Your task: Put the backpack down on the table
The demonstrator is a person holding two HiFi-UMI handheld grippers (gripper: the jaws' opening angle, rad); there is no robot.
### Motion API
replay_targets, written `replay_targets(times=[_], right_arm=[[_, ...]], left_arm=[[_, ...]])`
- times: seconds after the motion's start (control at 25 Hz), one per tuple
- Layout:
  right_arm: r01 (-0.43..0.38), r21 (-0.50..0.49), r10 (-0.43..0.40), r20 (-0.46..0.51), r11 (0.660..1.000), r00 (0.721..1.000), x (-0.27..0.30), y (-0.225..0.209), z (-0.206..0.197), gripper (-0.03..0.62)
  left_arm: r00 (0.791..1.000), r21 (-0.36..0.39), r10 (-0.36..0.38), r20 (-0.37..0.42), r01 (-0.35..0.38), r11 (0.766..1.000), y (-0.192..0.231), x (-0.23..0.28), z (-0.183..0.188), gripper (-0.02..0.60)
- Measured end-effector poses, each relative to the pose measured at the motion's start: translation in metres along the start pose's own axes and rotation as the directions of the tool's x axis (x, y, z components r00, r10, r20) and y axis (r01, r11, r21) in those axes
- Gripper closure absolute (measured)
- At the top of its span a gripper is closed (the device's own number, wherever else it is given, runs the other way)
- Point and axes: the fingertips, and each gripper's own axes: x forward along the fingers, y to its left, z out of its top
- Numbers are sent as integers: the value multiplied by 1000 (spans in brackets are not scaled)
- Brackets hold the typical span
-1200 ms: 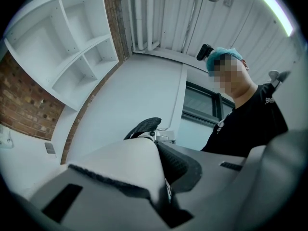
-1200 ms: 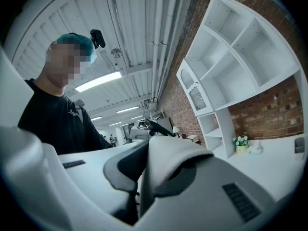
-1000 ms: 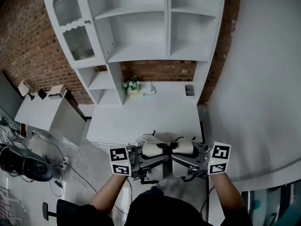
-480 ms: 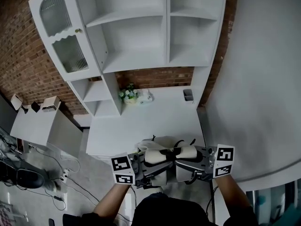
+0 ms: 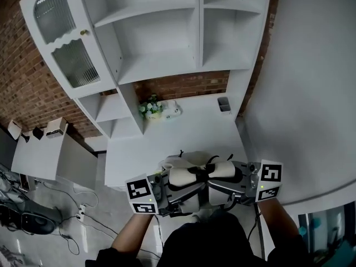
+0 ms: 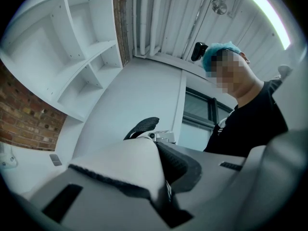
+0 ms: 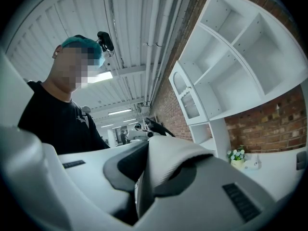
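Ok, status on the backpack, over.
Left gripper and right gripper each shut on a shoulder strap. Backpack at the table's front edge, not clearly set down. Flower pot at the back, well apart.

The backpack (image 5: 192, 160) is cream woven cloth, and its straps (image 6: 122, 165) are backed with black mesh padding. The fingers (image 6: 269, 177) are smooth, matt grey plastic. The worktop (image 5: 178, 138) and shelves (image 5: 161, 38) look painted white, matt and smooth. The wall (image 5: 183, 87) is rough red brick. The cabinet door (image 5: 75, 63) has ribbed glass.
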Motion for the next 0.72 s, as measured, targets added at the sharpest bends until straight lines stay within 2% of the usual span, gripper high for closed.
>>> replay_targets(times=[0.44,0.72], right_arm=[[-16,35,16,2,999,1000,17,-27,2,546],[-41,21,40,17,999,999,13,-49,11,546]], left_arm=[[999,1,41,31,-41,999,28,-13,6,531],[997,2,69,43,-69,998,49,-5,14,531]])
